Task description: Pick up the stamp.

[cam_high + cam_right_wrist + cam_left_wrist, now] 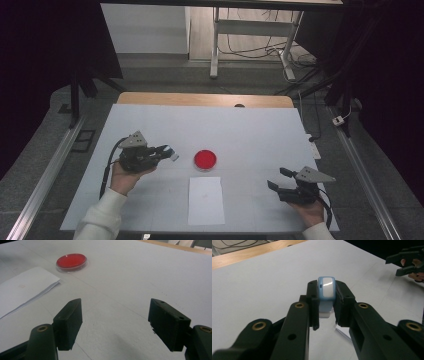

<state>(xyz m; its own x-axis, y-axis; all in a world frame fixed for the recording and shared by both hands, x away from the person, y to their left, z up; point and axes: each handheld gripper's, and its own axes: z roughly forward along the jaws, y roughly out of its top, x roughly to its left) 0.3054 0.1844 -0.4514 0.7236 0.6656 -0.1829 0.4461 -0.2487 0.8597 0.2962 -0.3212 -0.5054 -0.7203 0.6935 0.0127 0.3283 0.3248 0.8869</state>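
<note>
Two grippers [169, 152] [279, 178] level over table [260, 130], left clamping blue-white stamp [326, 287].

One red dish [205, 159], one folded paper [205, 200], one blue-white stamp [326, 288].

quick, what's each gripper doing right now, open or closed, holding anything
Left gripper: closed on a small blue and white stamp-like block, held above the table.
Right gripper: open, nothing between its jaws.
</note>
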